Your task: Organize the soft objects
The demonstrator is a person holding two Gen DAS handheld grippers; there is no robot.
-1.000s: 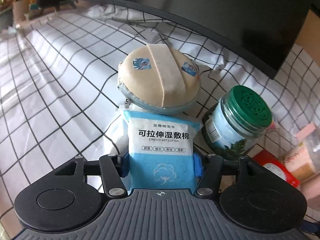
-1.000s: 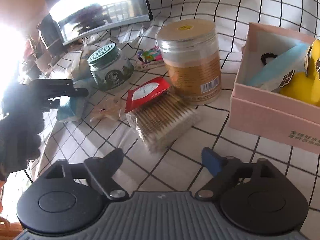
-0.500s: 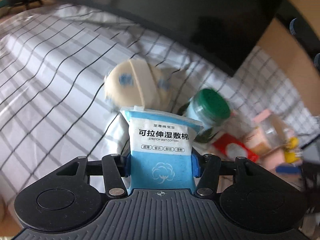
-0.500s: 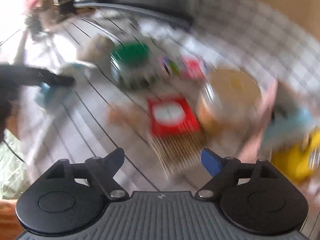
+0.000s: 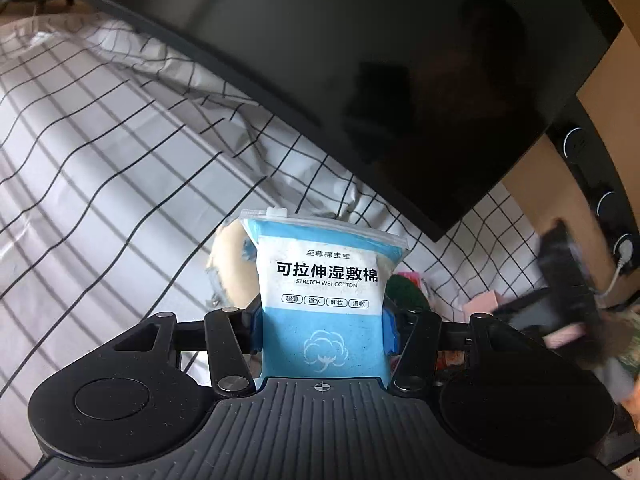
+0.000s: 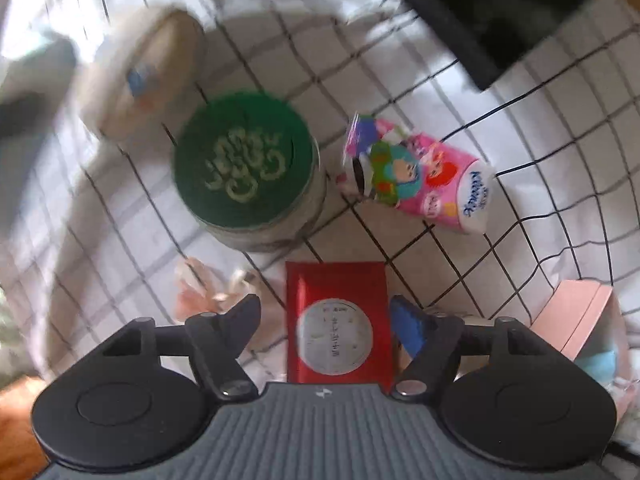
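Note:
My left gripper [image 5: 322, 320] is shut on a blue and white bag of stretch wet cotton [image 5: 324, 280], held upright above the checked cloth [image 5: 100, 160]. Behind the bag peek a beige round pouch [image 5: 232, 272] and a green jar lid [image 5: 404, 288]. My right gripper [image 6: 326, 314] points straight down over a red packet with a round white label [image 6: 338, 288]. Its jaws are closing with the packet between them, and the left finger still stands apart from it. A pink tissue pack [image 6: 420, 176] lies beyond, to the right.
A green-lidded jar [image 6: 244, 160] and the beige pouch [image 6: 148, 72] stand left of the tissue pack. A pink box [image 6: 580, 320] sits at the right edge. A clear wrapper [image 6: 204, 288] lies beside the red packet. A dark monitor [image 5: 400, 80] looms behind.
My left gripper has risen with the cotton bag and tipped up toward the monitor. My right gripper has swung left, turned downward over the red packet, and its jaws have narrowed.

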